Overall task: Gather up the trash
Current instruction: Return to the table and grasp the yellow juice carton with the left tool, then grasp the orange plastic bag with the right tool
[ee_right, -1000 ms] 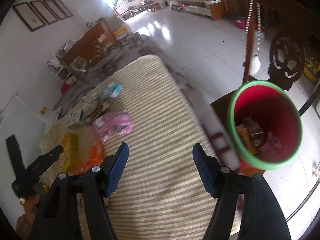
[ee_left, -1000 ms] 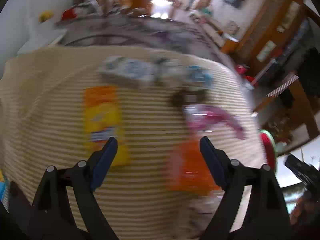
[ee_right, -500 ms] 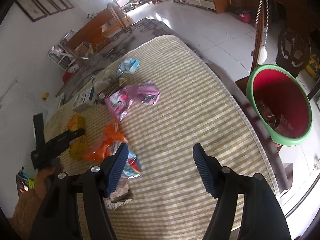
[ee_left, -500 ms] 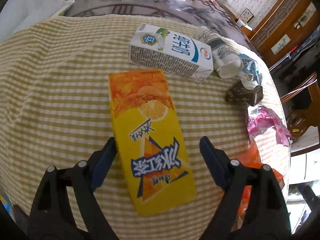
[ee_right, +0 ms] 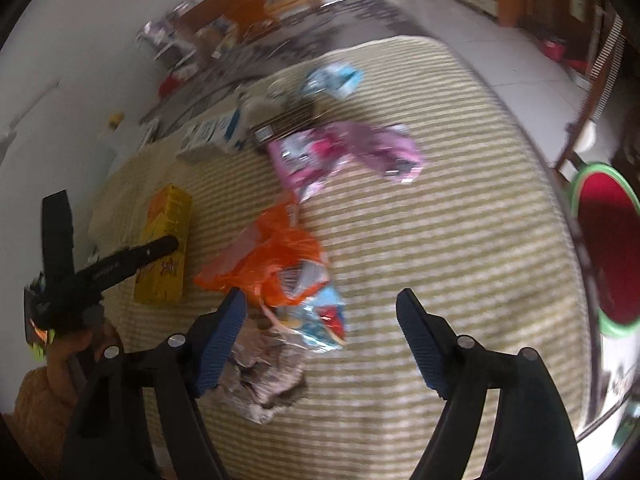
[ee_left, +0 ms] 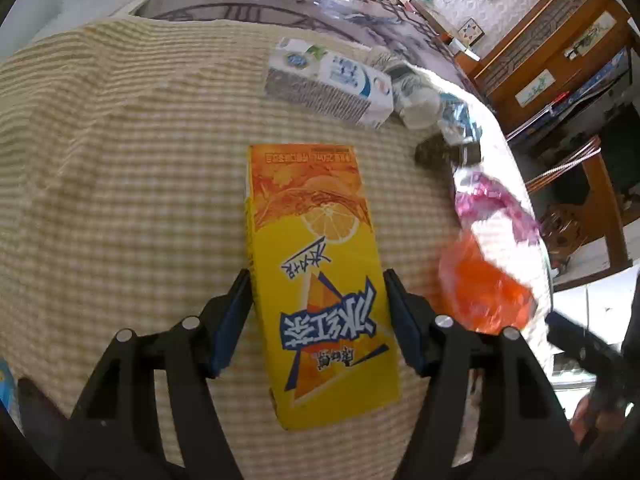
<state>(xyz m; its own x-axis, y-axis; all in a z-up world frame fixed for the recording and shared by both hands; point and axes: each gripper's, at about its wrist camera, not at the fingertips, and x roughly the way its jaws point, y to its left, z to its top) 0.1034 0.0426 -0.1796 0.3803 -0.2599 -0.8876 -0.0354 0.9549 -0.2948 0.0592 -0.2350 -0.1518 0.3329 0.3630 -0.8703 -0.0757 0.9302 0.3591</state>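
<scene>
A yellow-orange drink carton (ee_left: 320,272) lies flat on the striped tablecloth (ee_left: 120,200). My left gripper (ee_left: 316,308) straddles its near half, both blue pads at the carton's sides. The carton also shows in the right wrist view (ee_right: 164,248). My right gripper (ee_right: 320,336) is open and empty above an orange plastic bag (ee_right: 276,260), a blue snack wrapper (ee_right: 320,316) and crumpled paper (ee_right: 264,376). A red bin with a green rim (ee_right: 608,248) stands off the table's right edge.
A white-blue milk carton (ee_left: 332,84), a crushed white cup (ee_left: 416,104), a dark small box (ee_left: 444,152) and pink wrappers (ee_left: 492,208) lie at the far side. A wooden chair (ee_right: 592,92) stands by the bin. Wooden cabinets line the back wall.
My left gripper has moved forward and narrowed around the yellow carton. My right gripper has swung left from the bin to over the orange bag and wrappers.
</scene>
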